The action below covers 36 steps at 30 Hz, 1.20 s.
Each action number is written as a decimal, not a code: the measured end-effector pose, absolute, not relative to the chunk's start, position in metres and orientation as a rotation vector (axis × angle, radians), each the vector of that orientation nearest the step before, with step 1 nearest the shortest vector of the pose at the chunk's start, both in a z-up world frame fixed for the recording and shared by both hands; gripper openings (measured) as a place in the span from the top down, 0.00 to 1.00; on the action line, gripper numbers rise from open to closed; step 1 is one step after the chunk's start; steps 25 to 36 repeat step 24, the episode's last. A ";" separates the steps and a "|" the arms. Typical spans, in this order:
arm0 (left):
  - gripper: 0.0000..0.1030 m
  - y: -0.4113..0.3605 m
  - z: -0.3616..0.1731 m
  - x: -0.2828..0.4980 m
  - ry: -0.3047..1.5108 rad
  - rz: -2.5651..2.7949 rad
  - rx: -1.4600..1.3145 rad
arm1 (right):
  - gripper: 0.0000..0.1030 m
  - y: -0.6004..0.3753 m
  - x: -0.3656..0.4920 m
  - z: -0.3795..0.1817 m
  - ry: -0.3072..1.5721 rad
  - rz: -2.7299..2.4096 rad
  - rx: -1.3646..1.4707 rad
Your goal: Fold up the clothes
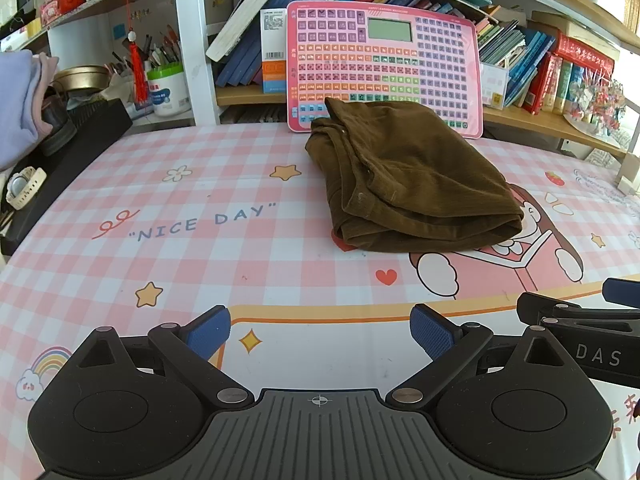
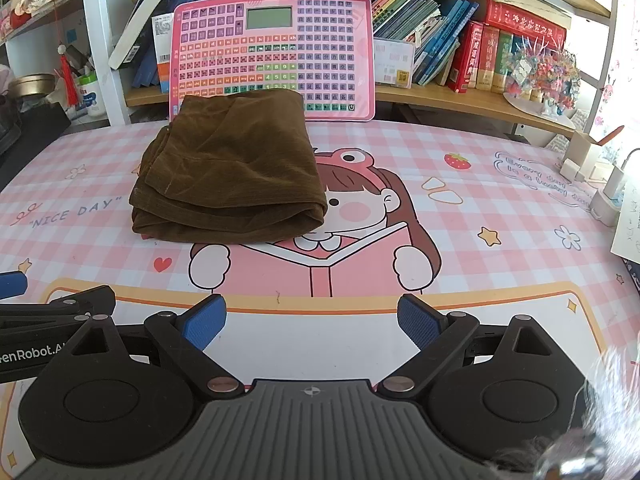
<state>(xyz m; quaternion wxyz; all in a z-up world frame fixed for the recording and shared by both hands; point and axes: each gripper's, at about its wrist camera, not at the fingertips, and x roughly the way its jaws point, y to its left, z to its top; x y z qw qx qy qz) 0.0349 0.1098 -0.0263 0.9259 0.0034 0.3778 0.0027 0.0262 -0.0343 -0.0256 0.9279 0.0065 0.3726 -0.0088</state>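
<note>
garment [image 1: 412,184]: plain olive-brown all over, faint ribbed texture
table mat [image 1: 168,200]: pink-and-white check with yellow stars, a red heart, blue "NICE DAY" lettering and a cartoon girl in pink
learning keyboard [image 2: 272,56]: pink frame, rows of purple, orange, red and green keys, grey-green screen
left gripper [image 1: 320,334]: black body, blue textured finger pads
right gripper [image 2: 312,322]: black body, blue textured finger pads
tassel [image 1: 138,68]: bright red
folded clothes [image 1: 20,100]: pale lilac and soft pink
dictionaries [image 2: 492,56]: red and green spines
</note>
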 end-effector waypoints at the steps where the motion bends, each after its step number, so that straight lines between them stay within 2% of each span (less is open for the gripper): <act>1: 0.05 0.110 -0.026 0.035 0.775 0.005 0.007 | 0.10 -0.034 0.026 -0.026 0.764 -0.018 0.014; 9: 0.02 0.111 -0.028 0.037 0.791 0.008 0.006 | 0.10 -0.034 0.028 -0.027 0.772 -0.022 0.014; 36: 0.02 0.112 -0.025 0.035 0.772 -0.002 -0.005 | 0.10 -0.033 0.028 -0.027 0.775 -0.022 0.013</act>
